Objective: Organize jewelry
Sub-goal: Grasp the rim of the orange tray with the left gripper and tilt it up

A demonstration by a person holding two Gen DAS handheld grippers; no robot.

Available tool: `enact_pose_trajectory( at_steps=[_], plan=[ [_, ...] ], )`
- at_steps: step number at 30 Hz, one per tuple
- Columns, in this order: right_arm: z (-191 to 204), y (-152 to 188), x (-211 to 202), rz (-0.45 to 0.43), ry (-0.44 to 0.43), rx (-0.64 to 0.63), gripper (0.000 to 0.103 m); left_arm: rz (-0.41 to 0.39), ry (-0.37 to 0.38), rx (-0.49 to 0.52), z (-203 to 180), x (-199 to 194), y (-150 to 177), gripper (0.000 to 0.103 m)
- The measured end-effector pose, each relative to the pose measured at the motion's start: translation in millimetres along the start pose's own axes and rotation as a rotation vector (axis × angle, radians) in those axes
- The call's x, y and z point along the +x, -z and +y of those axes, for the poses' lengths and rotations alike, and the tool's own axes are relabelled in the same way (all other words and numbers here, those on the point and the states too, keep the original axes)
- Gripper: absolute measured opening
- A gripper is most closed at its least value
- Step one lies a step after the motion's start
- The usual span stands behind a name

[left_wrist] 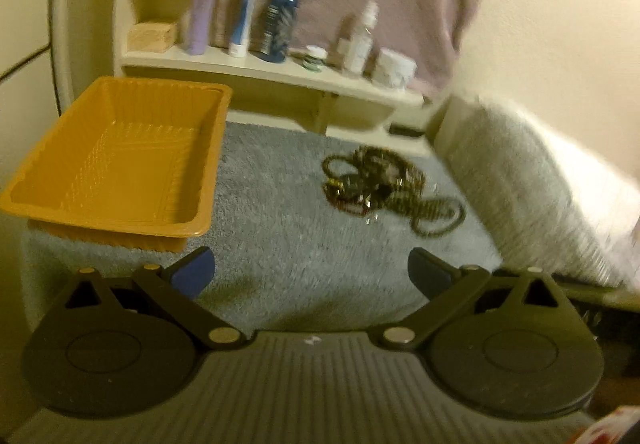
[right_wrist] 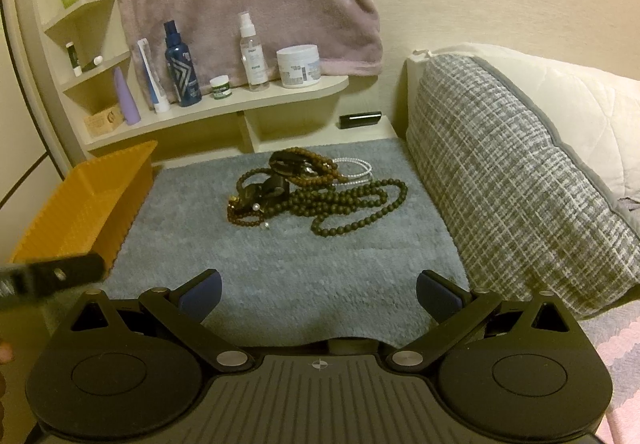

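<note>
Right wrist fisheye view: the right gripper hangs with its jaws spread wide and empty above the grey shaggy mat. Ahead at twelve o'clock, well apart, lies the tangled heap of dark beaded necklaces and bracelets, with a thin pearl strand touching its far edge. The ribbed orange plastic tray sits at ten o'clock, empty as far as can be seen. The left gripper, jaws likewise apart and holding nothing, has the heap at about one o'clock and the tray just beside it at ten. I judge the risk to be the tangle: pinching one strand may drag the whole knot along, or beads may slip from the pads and snag in the pile.
</note>
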State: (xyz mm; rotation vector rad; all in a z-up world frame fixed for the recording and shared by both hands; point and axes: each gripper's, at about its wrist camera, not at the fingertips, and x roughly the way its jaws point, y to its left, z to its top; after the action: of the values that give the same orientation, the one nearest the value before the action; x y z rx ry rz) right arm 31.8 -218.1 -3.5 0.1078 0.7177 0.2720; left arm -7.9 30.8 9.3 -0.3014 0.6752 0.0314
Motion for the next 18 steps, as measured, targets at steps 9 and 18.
enact_pose_trajectory(
  at_steps=[9,18],
  plan=[
    [21.1,-13.7,12.0,-0.043,-0.047,-0.012,0.103,-0.193,-0.029,-0.271,101.4,-32.0,-16.1,0.102],
    [56.8,-36.3,41.2,-0.062,-0.085,-0.078,0.103,-0.28,-0.208,-0.421,207.7,-26.9,-15.8,0.082]
  ],
)
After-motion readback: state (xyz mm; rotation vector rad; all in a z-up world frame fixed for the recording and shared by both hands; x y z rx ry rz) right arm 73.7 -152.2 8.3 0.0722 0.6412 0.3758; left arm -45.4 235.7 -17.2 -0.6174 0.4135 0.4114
